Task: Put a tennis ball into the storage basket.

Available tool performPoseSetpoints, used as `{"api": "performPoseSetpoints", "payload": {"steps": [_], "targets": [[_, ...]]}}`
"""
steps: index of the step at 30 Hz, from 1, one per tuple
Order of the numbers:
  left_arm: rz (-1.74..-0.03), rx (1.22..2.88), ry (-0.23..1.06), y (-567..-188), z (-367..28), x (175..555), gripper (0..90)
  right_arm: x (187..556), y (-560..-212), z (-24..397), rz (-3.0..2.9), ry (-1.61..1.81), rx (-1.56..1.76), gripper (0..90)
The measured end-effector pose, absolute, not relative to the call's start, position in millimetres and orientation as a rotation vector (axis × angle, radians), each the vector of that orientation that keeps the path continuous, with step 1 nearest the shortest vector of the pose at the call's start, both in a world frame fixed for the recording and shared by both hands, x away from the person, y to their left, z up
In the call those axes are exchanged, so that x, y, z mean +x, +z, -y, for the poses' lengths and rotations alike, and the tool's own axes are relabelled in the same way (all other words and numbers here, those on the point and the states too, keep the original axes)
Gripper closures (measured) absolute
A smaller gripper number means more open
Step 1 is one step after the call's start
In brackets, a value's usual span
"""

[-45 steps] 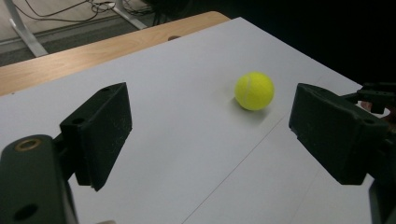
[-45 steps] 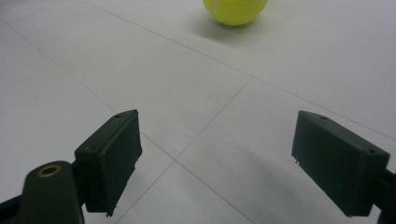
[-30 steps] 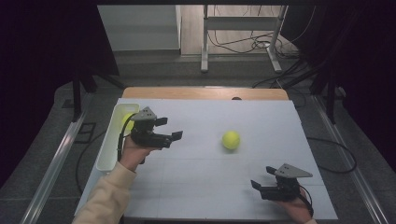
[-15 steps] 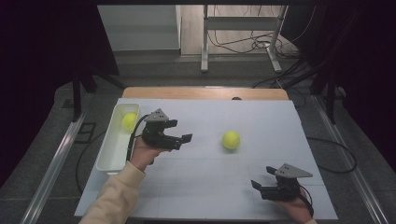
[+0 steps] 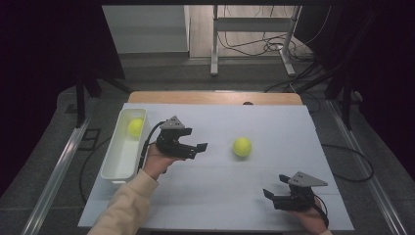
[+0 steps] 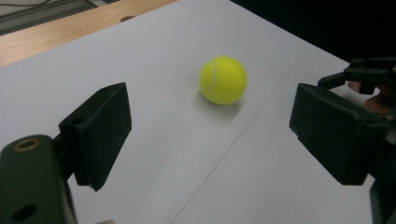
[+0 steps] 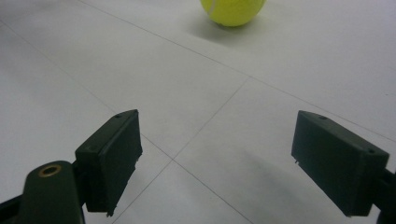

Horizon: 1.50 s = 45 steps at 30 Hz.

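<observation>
Left gripper: my fingers wide, empty, aimed at ball.
Right gripper: my fingers wide, empty, near table edge.

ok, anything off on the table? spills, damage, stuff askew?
Nothing stands out. One tennis ball sits inside the white bin at the table's left edge; the other ball lies loose on the white sheet, apart from both grippers. Left gripper and right gripper are open and empty. No spills or visible damage.
</observation>
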<state>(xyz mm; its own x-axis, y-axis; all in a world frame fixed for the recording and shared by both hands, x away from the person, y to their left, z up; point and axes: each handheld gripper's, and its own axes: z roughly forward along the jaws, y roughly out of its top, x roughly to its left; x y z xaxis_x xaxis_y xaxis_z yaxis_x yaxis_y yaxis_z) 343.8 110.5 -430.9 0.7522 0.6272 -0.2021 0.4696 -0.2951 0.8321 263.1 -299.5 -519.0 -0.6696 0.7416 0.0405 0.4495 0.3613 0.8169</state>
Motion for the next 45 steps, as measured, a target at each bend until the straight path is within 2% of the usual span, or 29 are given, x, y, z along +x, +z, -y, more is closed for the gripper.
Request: {"api": "performPoseSetpoints", "payload": {"steps": [45], "targets": [[-0.815, 2.001, 0.151, -445.7, -76.0, 357.9, 13.6, 262.4, -519.1, 300.1, -2.292, 1.206, 1.049, 16.3]]}}
